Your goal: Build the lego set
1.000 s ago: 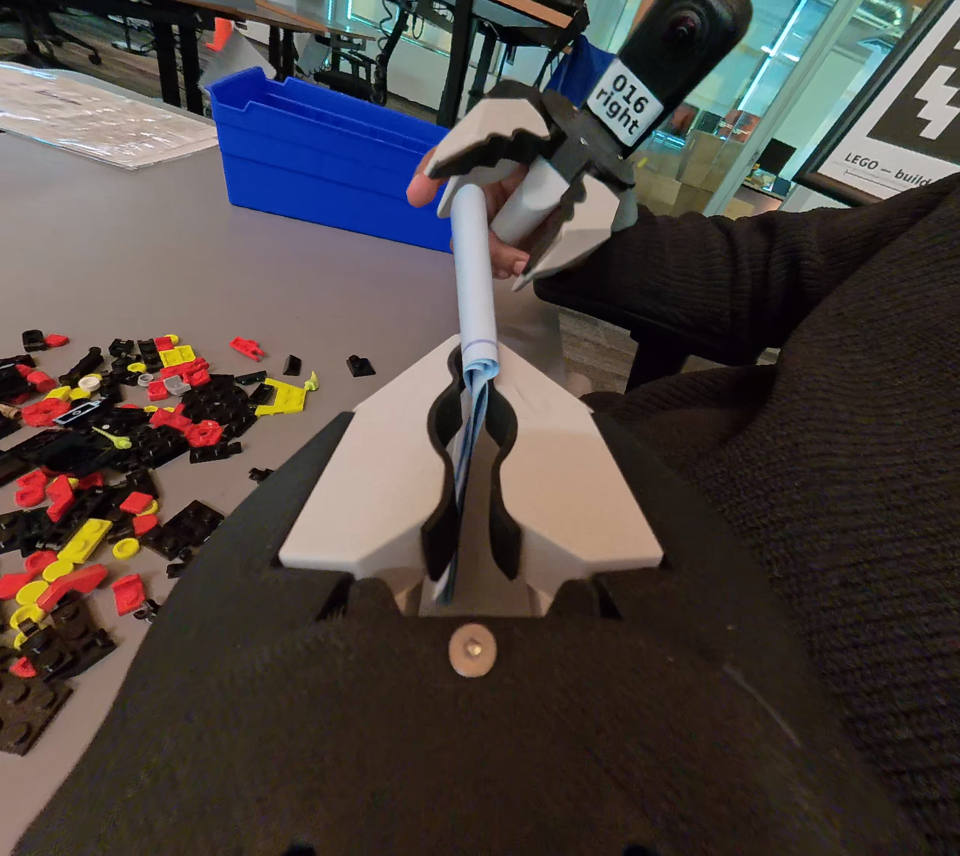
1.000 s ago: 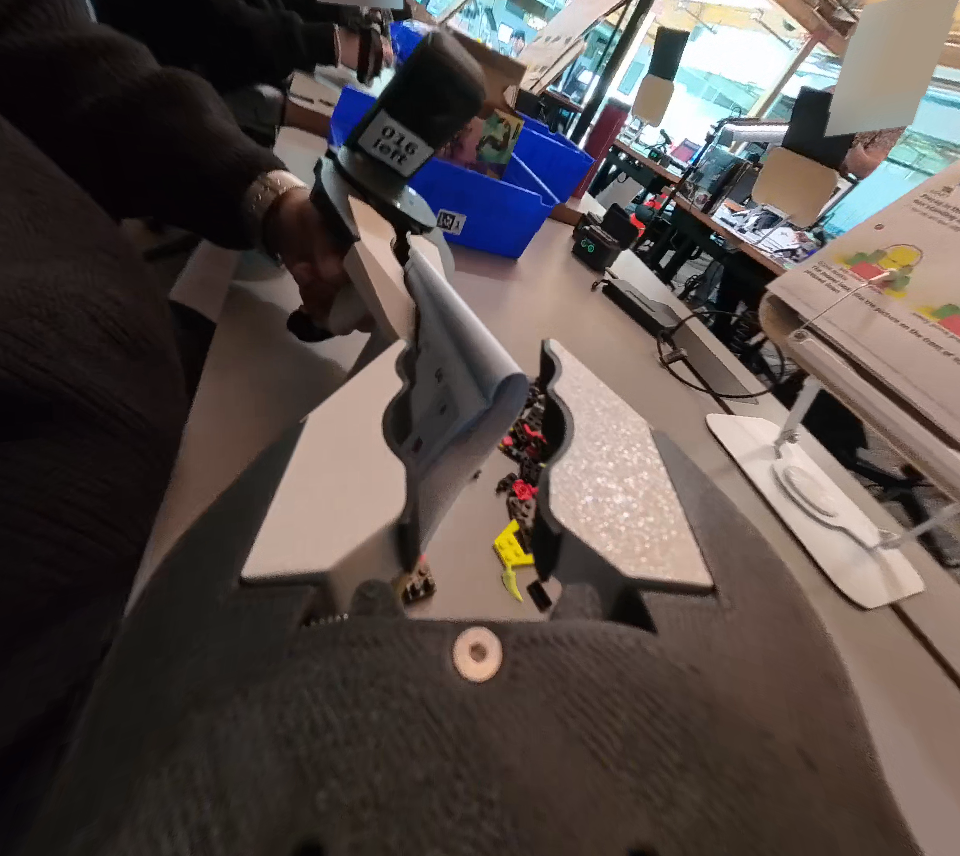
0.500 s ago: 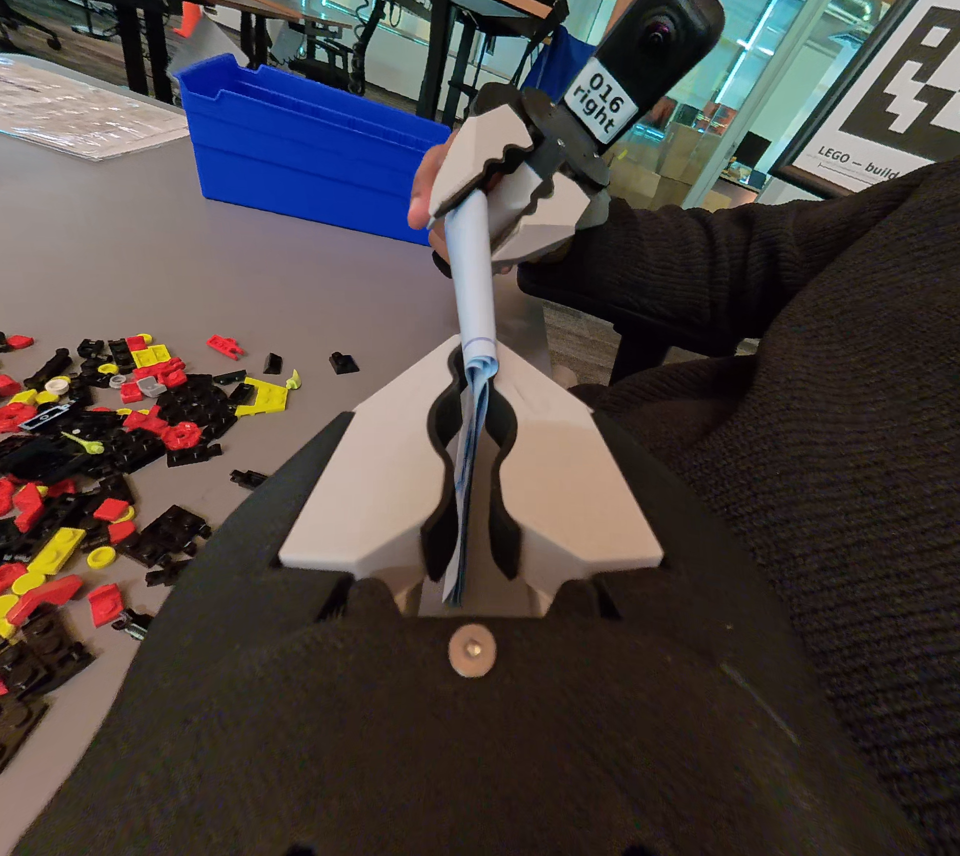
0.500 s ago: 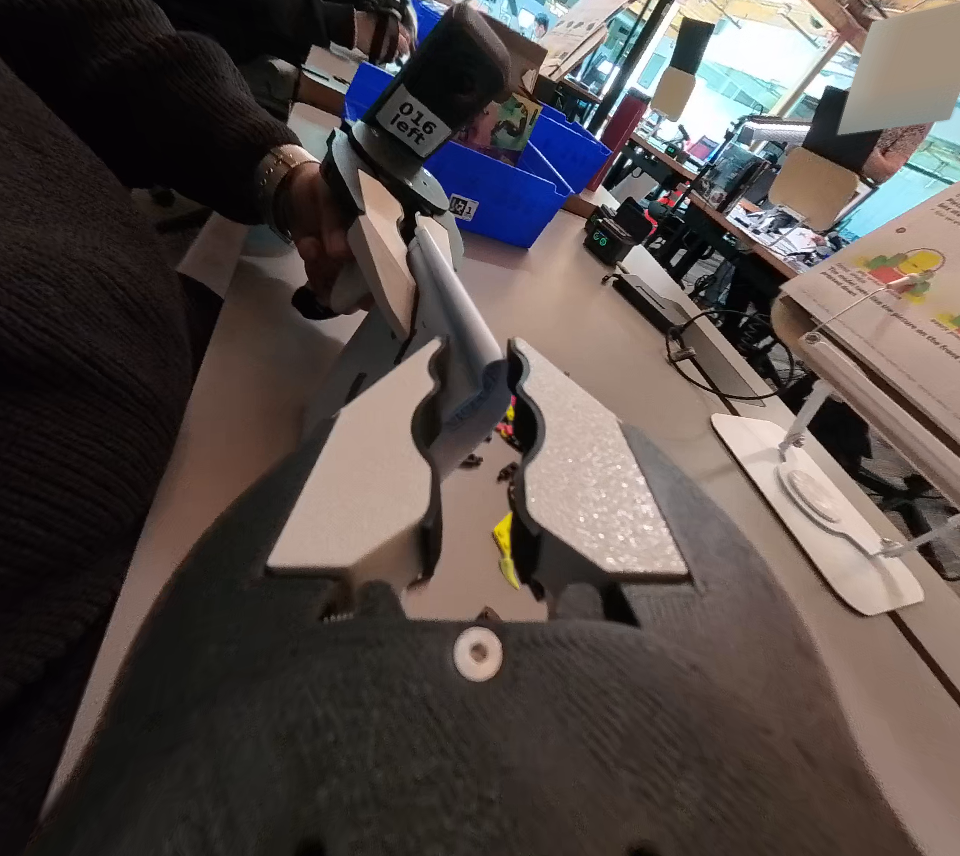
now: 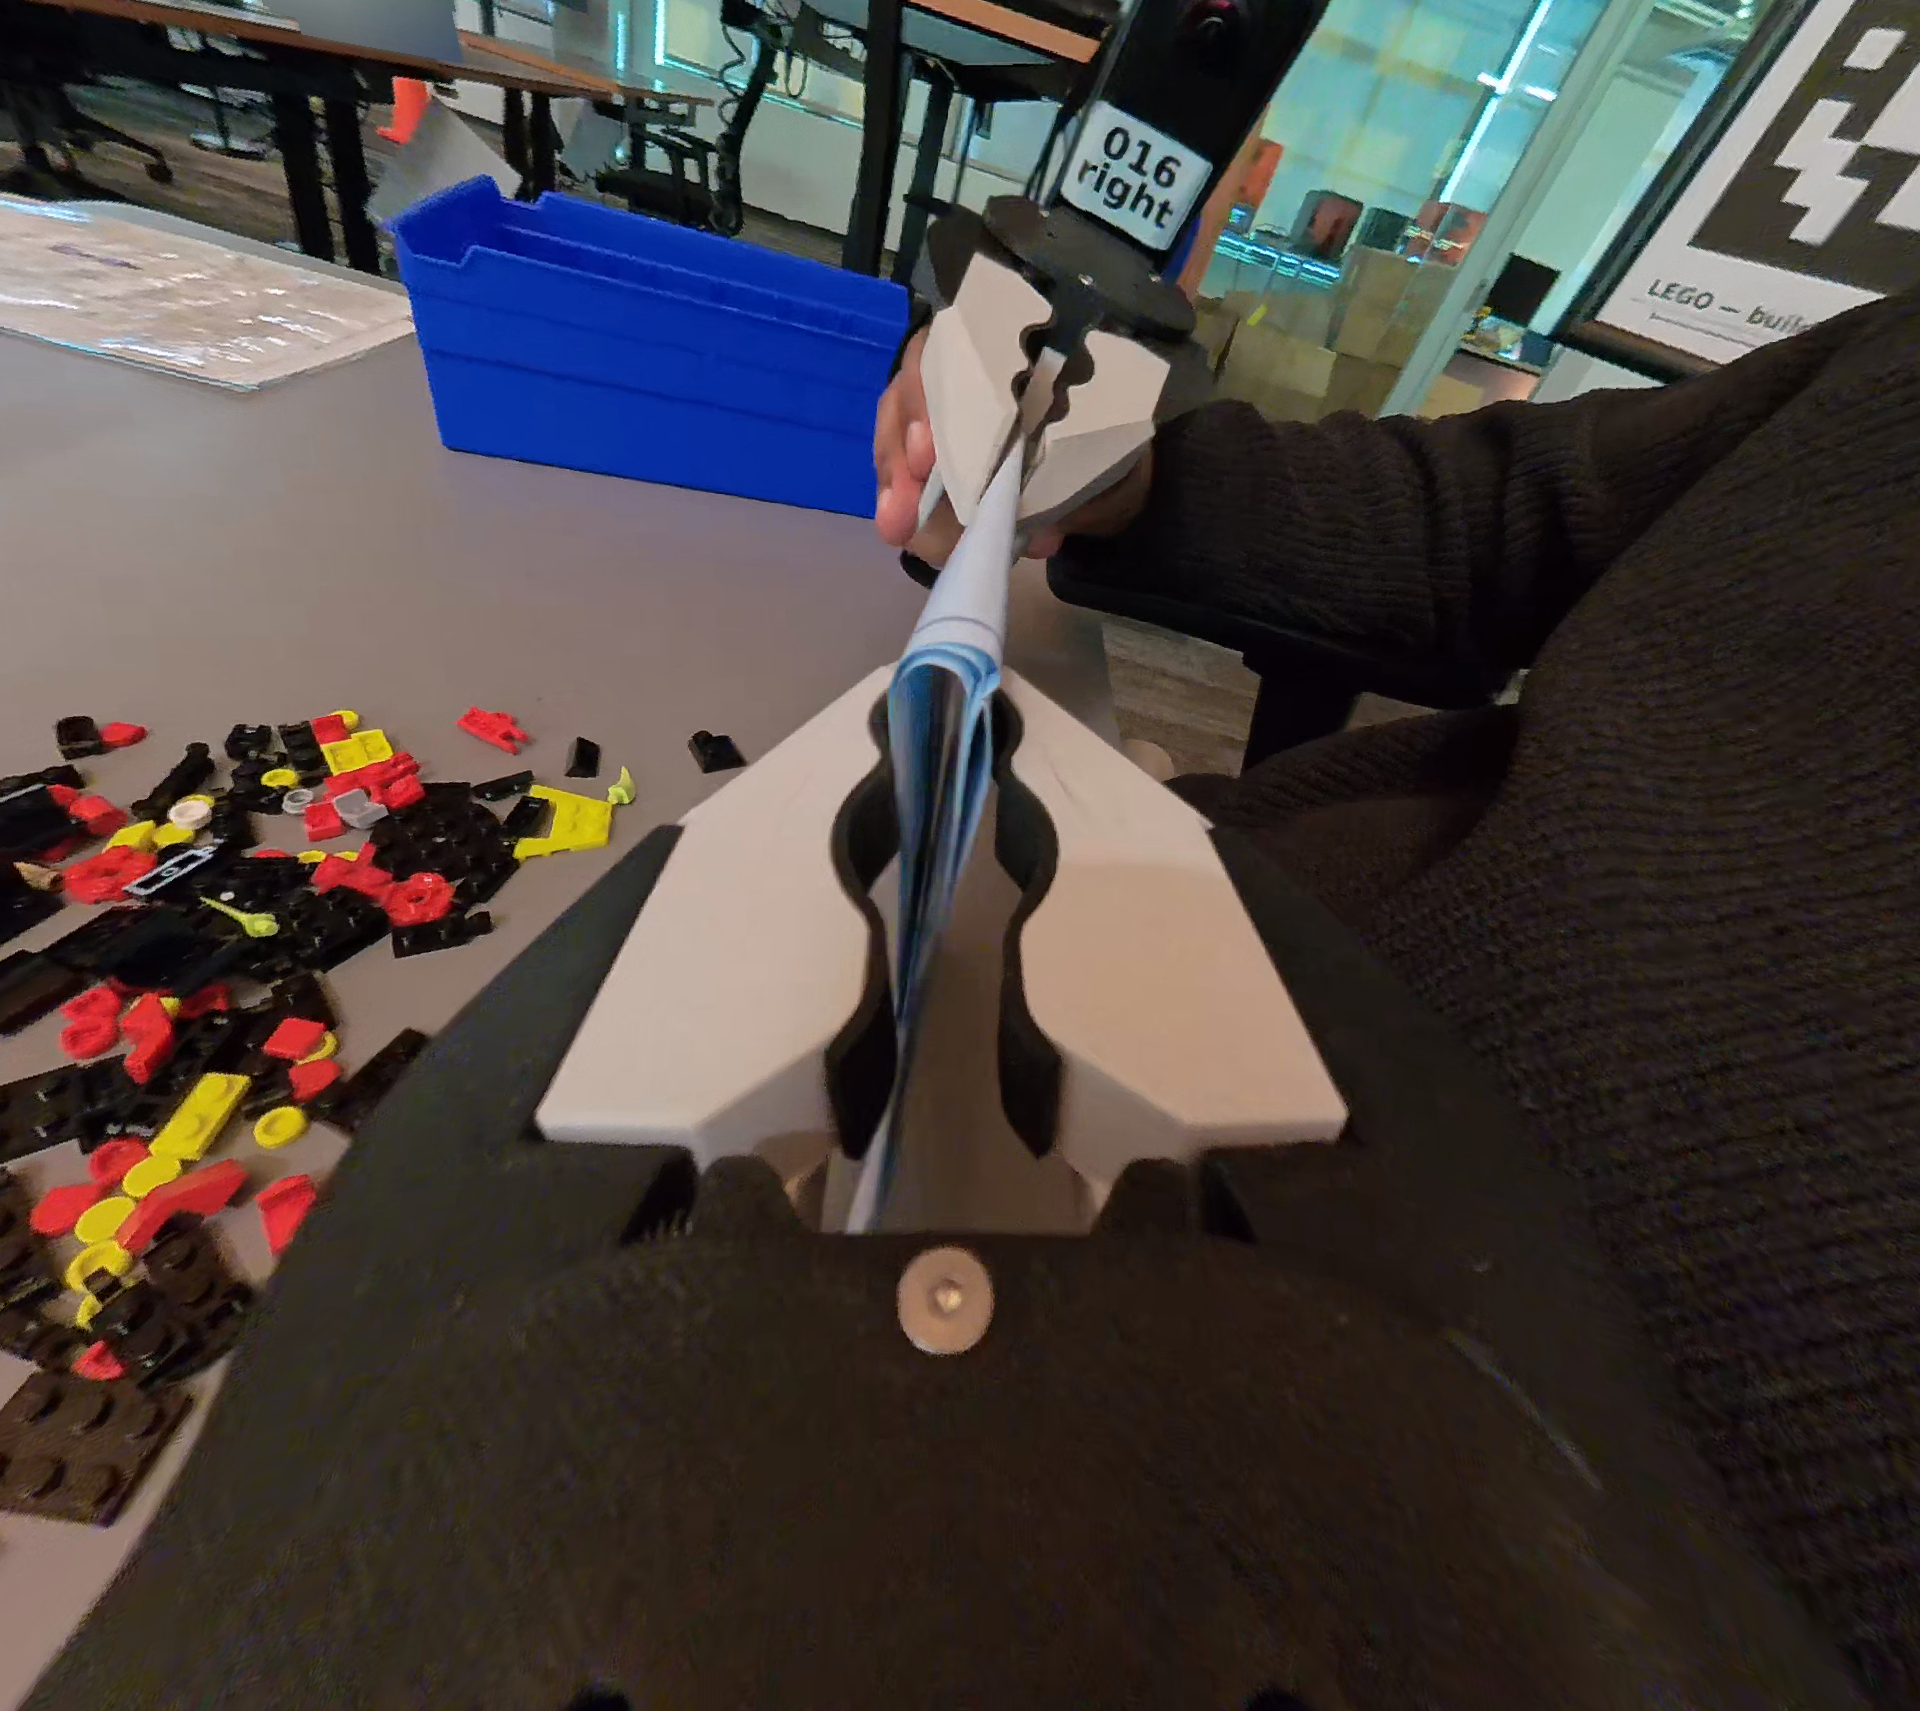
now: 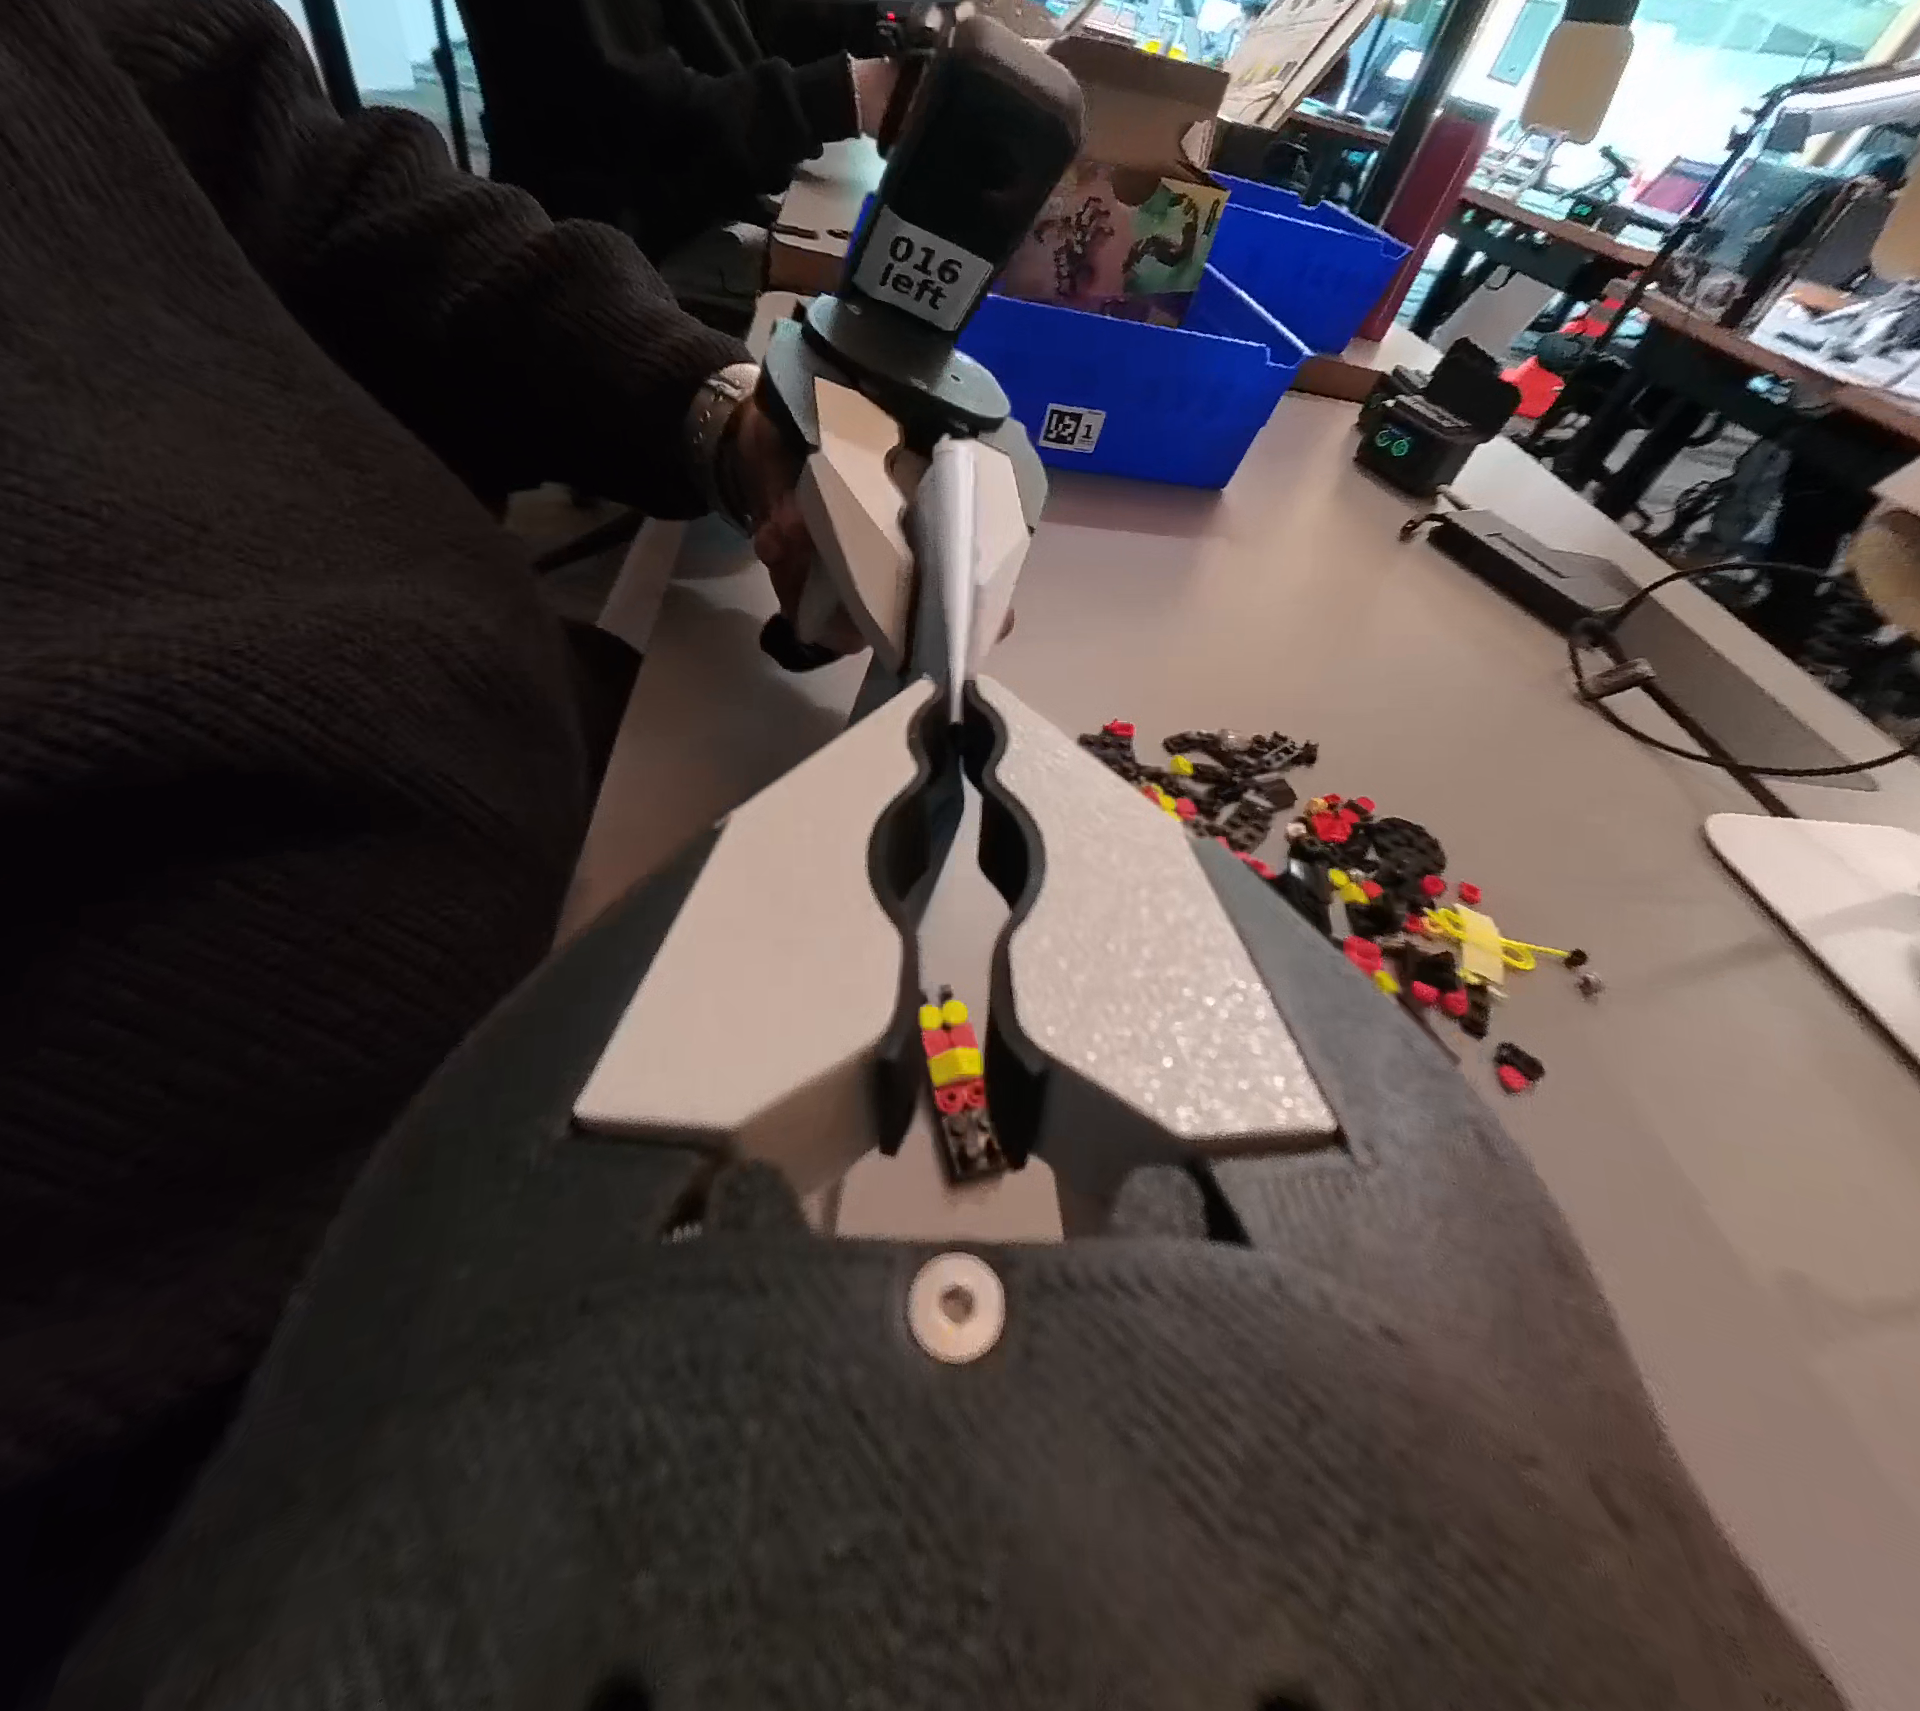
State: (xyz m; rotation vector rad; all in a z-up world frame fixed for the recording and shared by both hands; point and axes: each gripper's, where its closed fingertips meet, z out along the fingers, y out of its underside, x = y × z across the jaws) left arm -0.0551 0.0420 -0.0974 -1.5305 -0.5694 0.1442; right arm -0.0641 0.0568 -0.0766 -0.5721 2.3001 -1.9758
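With both ends pinched, the booklet (image 5: pixel 961 622) spans between my left hand-held gripper (image 5: pixel 940 830) and right hand-held gripper (image 6: pixel 951 788), above the worktop (image 5: pixel 520 581) edge. Thin, floppy paper, probably slippery; I'd grip near the folded spine. Loose lego pieces (image 5: pixel 239 913) lie untouched.

The right gripper (image 6: pixel 954 711), whose jaws stood apart around the curled booklet (image 5: pixel 971 581) a second ago, has closed onto its edge, the paper now pinched flat at the tips. The booklet, loosely bowed before, is drawn out straighter between this gripper and the left gripper (image 5: pixel 940 705). A small black, red and yellow lego assembly (image 6: pixel 961 1090) now shows on the table below the right gripper's fingers.
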